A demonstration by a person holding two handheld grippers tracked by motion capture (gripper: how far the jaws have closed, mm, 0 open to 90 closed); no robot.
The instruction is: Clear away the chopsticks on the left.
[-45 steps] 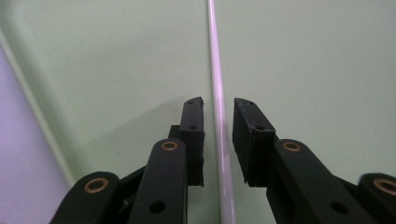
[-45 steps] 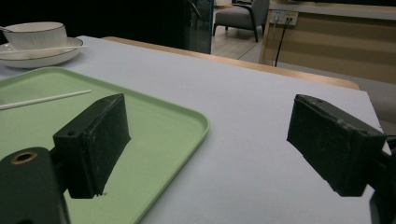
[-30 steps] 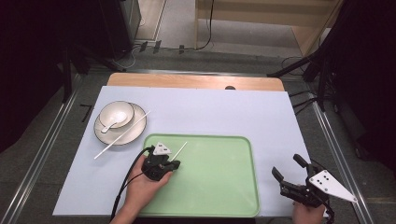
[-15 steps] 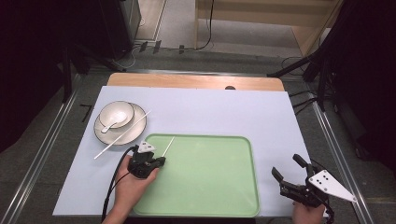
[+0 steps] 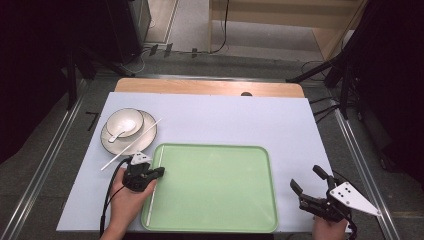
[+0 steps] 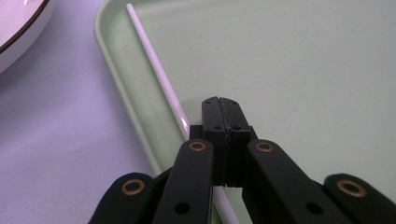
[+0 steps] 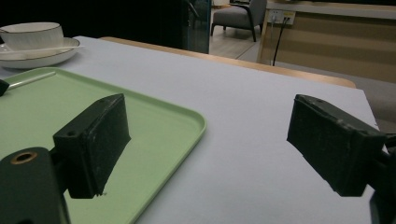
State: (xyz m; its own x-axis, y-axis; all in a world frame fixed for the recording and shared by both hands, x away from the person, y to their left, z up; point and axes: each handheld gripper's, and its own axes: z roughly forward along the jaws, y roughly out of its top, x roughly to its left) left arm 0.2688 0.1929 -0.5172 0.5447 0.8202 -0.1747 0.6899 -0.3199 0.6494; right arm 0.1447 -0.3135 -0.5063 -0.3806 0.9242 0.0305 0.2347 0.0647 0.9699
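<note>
In the high view, the left gripper (image 5: 150, 175) sits at the lower left of the frame over the left rim of the green tray (image 5: 215, 220), held by a hand (image 5: 127, 202) whose forearm is cut off by the bottom edge. A white chopstick (image 5: 156, 186) lies along the tray's left inner edge. In the left gripper view the jaws are pressed together with nothing between them, and the chopstick runs just beside them on their left before passing under the linkage, so its lower end is hidden. A second chopstick (image 5: 131, 144) rests across the plate (image 5: 145, 139) at the upper left, where a bowl (image 5: 125, 121) holds a spoon (image 5: 120, 131). At the lower right, the right gripper (image 5: 311, 186) hovers off the tray's right edge with its jaws wide apart and empty; its hand (image 5: 330, 231) is mostly cut off.
</note>
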